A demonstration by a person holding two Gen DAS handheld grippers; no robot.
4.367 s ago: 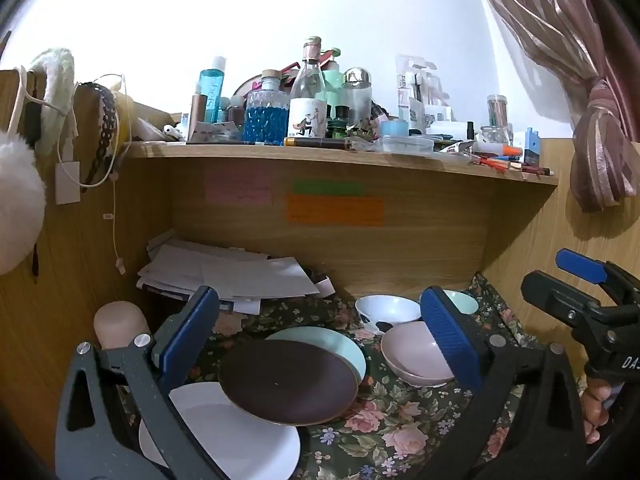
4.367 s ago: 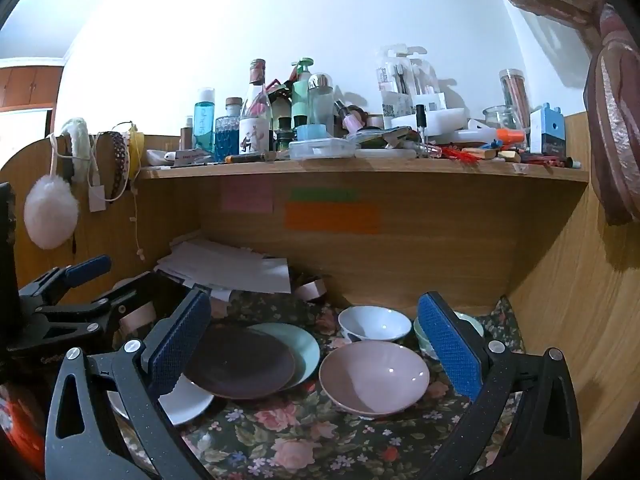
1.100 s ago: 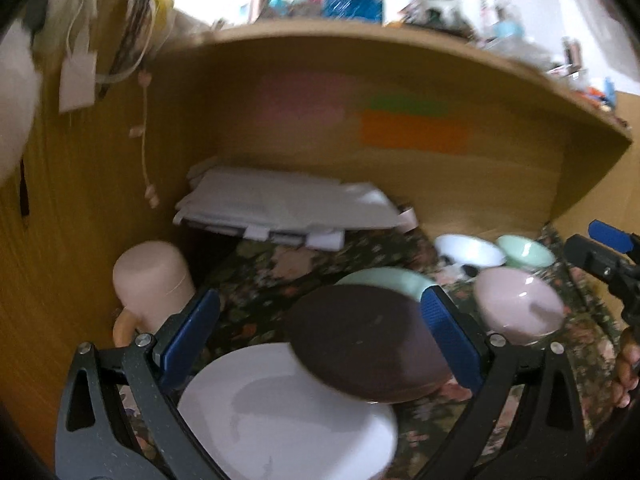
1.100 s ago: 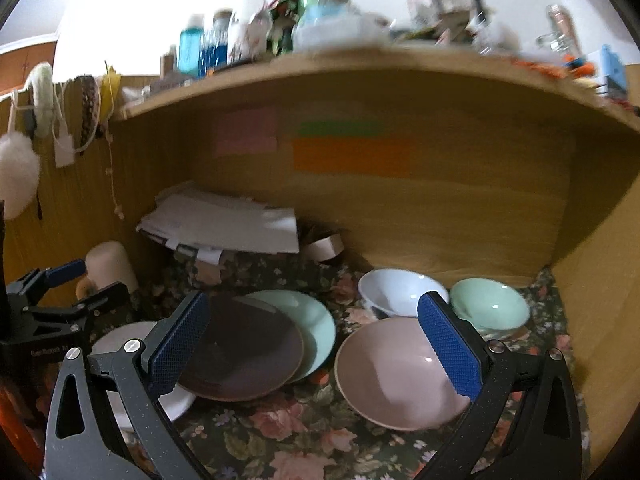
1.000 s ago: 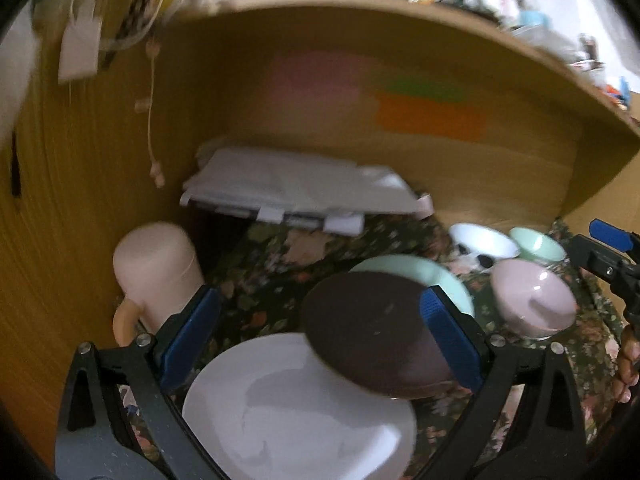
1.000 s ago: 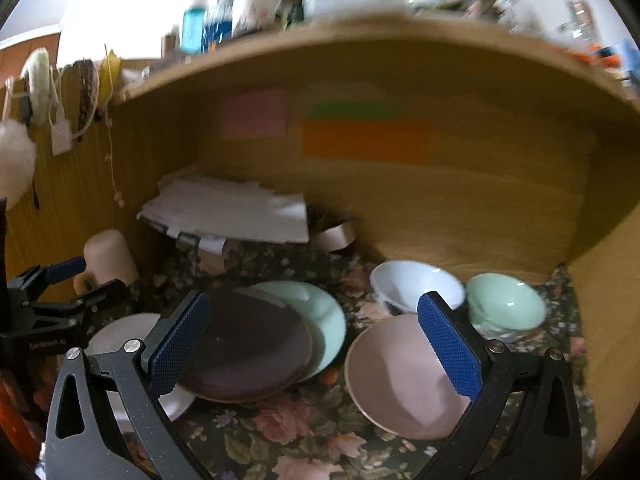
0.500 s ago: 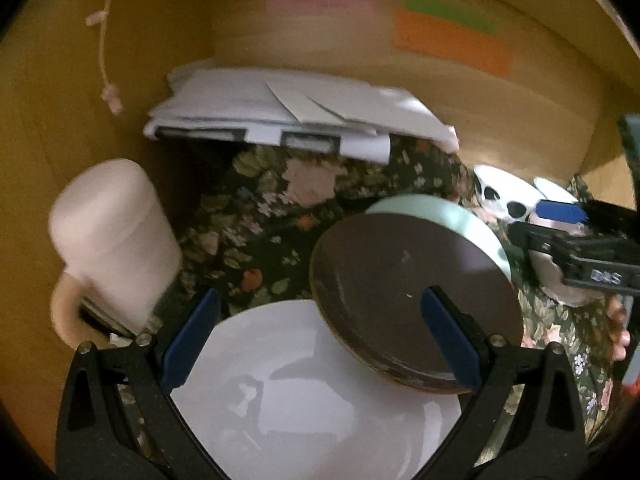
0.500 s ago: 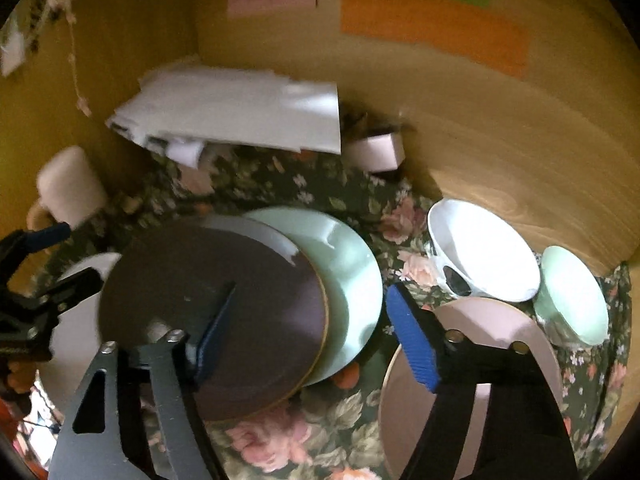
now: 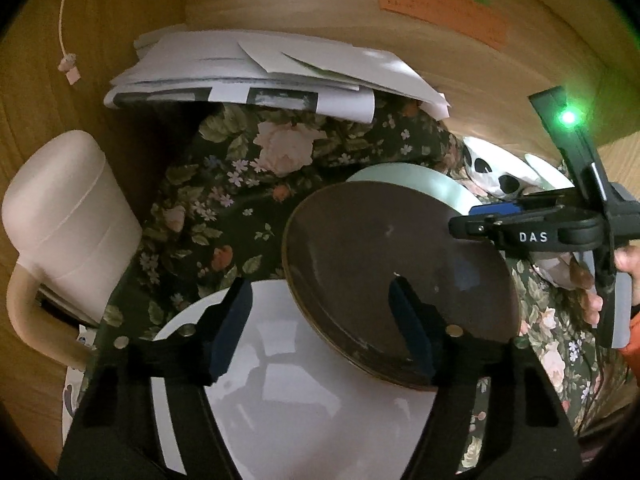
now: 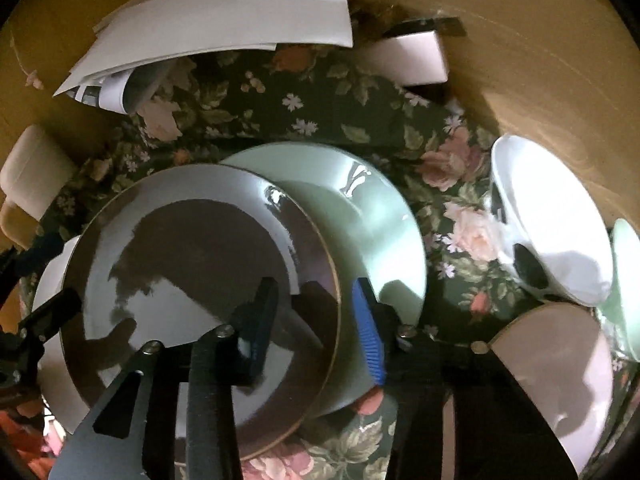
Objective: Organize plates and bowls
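Note:
A dark brown plate (image 9: 396,276) (image 10: 200,280) lies overlapping a white plate (image 9: 304,400) on its left and a pale green plate (image 10: 360,208) (image 9: 424,180) on its right. My left gripper (image 9: 320,320) is open, one finger over the white plate, the other over the brown plate's near edge. My right gripper (image 10: 316,316) is open but narrowed, its fingers straddling the brown plate's right rim; it also shows in the left wrist view (image 9: 496,220). A white bowl (image 10: 552,216), a pink bowl (image 10: 560,376) and a green bowl (image 10: 628,288) sit to the right.
A floral cloth (image 9: 240,184) covers the desk inside a wooden alcove. A stack of papers (image 9: 272,76) lies at the back. A cream mug (image 9: 60,232) stands on the left. A tape roll (image 10: 408,56) rests by the back wall.
Both grippers have come down close over the plates. The right gripper has narrowed around the brown plate's right rim, and the left gripper's jaws have also narrowed.

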